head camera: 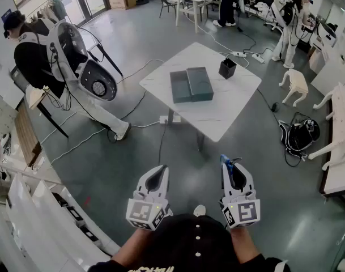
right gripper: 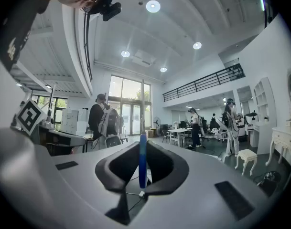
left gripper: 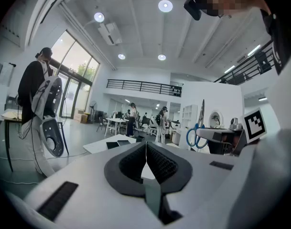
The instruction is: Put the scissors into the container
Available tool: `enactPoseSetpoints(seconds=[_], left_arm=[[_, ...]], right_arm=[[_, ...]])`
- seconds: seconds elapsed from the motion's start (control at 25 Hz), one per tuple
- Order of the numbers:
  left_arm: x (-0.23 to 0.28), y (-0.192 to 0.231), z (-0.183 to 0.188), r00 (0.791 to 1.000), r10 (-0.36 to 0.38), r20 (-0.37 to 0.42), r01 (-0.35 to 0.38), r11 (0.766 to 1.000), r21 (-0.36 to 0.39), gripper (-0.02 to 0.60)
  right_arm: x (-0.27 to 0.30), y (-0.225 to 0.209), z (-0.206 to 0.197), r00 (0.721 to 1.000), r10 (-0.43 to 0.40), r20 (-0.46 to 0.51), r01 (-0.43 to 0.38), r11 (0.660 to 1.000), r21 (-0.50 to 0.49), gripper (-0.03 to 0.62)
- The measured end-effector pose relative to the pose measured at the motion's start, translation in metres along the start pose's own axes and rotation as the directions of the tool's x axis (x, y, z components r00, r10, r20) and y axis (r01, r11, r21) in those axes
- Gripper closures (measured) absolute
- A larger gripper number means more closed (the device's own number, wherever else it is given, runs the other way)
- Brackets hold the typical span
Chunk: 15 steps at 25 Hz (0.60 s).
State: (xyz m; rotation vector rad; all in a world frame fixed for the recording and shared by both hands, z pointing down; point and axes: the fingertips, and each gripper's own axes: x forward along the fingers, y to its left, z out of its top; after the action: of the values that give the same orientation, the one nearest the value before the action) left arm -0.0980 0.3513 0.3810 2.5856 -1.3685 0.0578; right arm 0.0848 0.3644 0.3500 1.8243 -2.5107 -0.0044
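The scissors (head camera: 228, 162), with blue handles, are gripped between the jaws of my right gripper (head camera: 230, 169), low in the head view and well short of the white table (head camera: 217, 120). In the right gripper view the blue handle (right gripper: 143, 159) stands edge-on between the pads. The left gripper view shows the scissors (left gripper: 198, 133) with blades pointing up. My left gripper (head camera: 159, 173) is shut and empty beside it, its pads (left gripper: 157, 161) meeting. A small black container (head camera: 227, 68) stands at the table's far corner.
Two dark grey boxes (head camera: 191, 84) lie in the table's middle. A person wearing white gear (head camera: 64, 55) stands at the left. Cables (head camera: 144, 103) run over the floor. A white stool (head camera: 294, 84) and a black bag (head camera: 299, 135) sit to the right.
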Motion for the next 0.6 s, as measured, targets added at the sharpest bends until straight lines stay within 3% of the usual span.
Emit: enactPoseSetpoints(seconds=[0.6], left_arm=[[0.008,-0.018,0.001,1.0,0.027,0.006,-0.027,1.0,0.006,0.555]], right_arm=[[-0.009,-0.021,-0.003,1.0,0.021,0.022,-0.022,1.0,0.022,0.537]])
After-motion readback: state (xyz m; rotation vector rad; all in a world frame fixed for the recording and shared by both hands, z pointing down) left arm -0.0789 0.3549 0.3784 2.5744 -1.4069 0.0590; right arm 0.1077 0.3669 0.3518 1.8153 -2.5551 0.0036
